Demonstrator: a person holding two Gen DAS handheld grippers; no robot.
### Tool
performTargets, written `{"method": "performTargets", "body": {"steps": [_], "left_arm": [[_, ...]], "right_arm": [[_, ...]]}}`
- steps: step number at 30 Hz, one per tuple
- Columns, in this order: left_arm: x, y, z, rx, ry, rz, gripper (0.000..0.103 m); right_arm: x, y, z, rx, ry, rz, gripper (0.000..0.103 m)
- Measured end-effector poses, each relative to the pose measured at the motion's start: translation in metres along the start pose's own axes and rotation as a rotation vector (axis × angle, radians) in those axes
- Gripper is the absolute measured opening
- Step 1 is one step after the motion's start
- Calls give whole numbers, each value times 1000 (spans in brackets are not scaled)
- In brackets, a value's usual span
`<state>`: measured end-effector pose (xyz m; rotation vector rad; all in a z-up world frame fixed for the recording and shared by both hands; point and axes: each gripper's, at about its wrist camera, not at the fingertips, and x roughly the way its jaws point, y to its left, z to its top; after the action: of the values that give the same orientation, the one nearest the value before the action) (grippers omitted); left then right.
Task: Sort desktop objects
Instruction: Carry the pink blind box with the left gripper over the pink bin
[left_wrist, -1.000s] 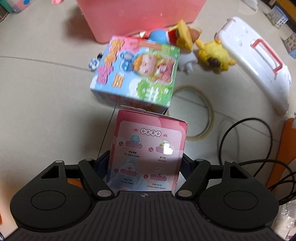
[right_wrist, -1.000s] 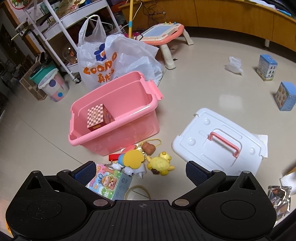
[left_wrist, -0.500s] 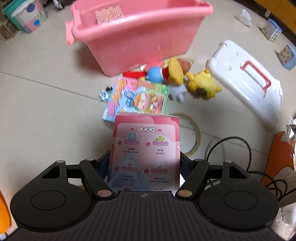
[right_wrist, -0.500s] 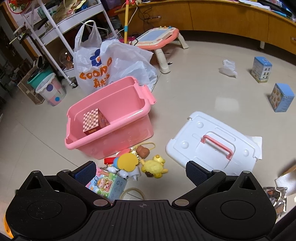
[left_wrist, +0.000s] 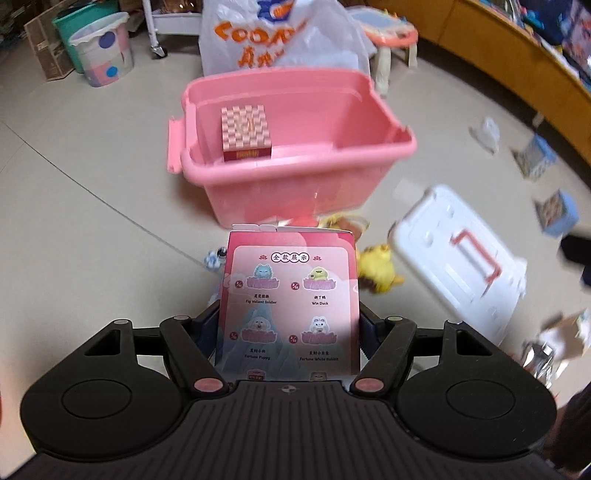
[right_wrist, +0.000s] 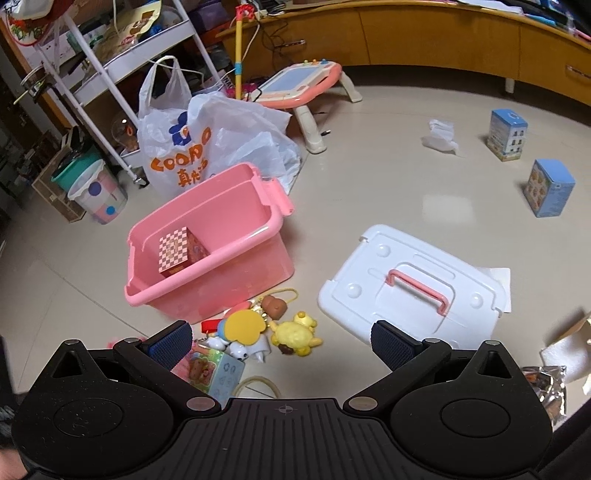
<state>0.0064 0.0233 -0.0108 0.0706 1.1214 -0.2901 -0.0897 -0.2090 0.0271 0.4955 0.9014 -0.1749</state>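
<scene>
Right now we see the pink storage bin (left_wrist: 295, 173) standing open on the floor, a checkered box (left_wrist: 246, 131) lying inside it against the far-left wall. Its white lid (right_wrist: 413, 291) with a pink handle lies flat on the floor to the right, apart from the bin. Our left hand-held gripper (left_wrist: 290, 325) pinches a pink blind box (left_wrist: 291, 306) between both pads, held up in front of the bin. Our right hand-held gripper (right_wrist: 282, 343) is spread wide and holds nothing, above a yellow plush toy (right_wrist: 295, 334) and a colourful toy box (right_wrist: 216, 373).
</scene>
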Motion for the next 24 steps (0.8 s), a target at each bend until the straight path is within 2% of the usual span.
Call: {"method": "performTargets", "body": {"steps": [6,11,19,24], "left_arm": [[-24,-17,29,29,-80,-16,72],[-38,-31,53,37,-111,-48,72],[-61,-56,89,102,-196,-30,72],[-74,-65,111,121,-242,-61,72]], "right_arm": [[1,-11,0,21,7,-8,103],[4,-17,-2,33,19,-10,103],[11,-25,-3,41,42,-12,103],[15,-27,-4,44,58,-19,103]]}}
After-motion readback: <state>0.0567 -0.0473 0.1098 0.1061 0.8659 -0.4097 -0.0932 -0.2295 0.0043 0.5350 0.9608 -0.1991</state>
